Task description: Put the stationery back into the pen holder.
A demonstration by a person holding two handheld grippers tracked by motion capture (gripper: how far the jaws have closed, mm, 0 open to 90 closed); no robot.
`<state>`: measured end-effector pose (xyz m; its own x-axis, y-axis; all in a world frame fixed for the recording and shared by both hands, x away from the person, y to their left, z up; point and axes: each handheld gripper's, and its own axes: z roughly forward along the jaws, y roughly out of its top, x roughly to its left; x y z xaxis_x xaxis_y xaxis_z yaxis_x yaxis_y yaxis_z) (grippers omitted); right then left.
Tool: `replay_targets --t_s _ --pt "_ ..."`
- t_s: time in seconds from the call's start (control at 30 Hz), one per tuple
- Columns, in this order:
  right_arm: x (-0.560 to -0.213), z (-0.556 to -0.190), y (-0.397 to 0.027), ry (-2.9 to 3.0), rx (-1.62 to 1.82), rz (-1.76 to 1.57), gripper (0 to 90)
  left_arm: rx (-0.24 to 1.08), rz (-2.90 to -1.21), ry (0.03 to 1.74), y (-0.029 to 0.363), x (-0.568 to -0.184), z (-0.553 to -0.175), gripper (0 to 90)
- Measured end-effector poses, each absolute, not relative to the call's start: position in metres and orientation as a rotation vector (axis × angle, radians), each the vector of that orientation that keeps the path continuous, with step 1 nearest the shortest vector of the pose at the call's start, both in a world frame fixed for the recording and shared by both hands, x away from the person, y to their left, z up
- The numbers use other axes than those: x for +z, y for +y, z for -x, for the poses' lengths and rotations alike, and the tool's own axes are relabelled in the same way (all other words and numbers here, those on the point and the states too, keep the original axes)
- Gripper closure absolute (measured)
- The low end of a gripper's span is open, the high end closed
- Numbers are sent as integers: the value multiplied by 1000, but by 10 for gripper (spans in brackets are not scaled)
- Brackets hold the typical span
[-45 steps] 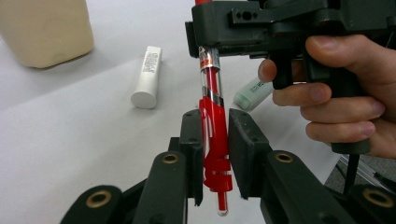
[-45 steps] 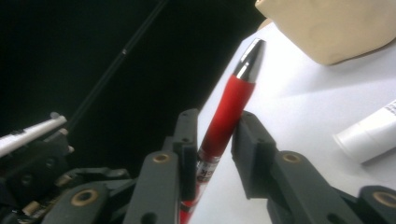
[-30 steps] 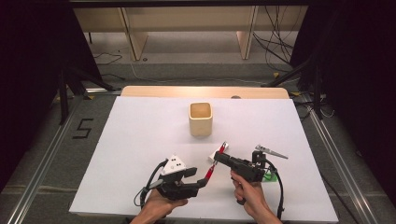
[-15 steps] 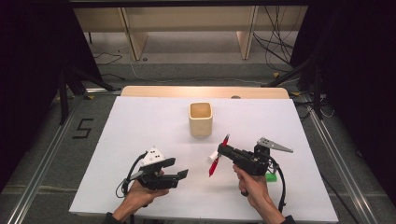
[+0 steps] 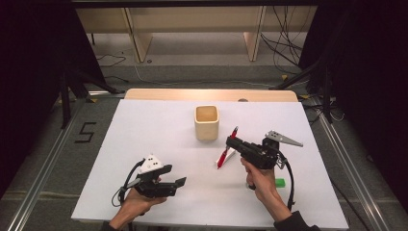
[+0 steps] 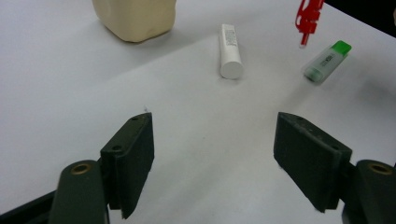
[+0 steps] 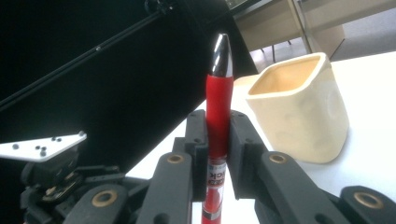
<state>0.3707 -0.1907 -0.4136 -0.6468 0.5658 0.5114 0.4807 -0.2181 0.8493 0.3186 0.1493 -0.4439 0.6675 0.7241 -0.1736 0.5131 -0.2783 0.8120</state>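
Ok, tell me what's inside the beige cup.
The beige cup looks empty as far as its open top shows: bare inner walls, seen in the high view and the right gripper view. Its bottom is hidden by the rim.

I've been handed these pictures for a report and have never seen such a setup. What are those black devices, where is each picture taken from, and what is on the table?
A person sits at a white table with a two-jaw tool in each hand. The high view looks down from above; the two gripper views come from cameras riding on the tools. The right hand-held gripper is clamped on a red pen, lifted off the table. The left hand-held gripper is open with nothing between its jaws, which have just been opening. On the table stand a beige square cup, and lie a white tube and a green-capped marker.
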Motion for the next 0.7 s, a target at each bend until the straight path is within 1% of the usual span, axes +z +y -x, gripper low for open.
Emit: replay_targets --t_s 0.4,0.53,0.7 --pt "-394 -390 -187 1888 1975 -1257 801 330 -1960 977 161 -449 -314 274" --pt "-384 -401 -185 1855 1978 -1256 801 366 -1976 975 164 -449 -314 265" --pt "-372 -415 -180 1820 1995 -1267 801 375 -1967 987 171 -449 -316 262"
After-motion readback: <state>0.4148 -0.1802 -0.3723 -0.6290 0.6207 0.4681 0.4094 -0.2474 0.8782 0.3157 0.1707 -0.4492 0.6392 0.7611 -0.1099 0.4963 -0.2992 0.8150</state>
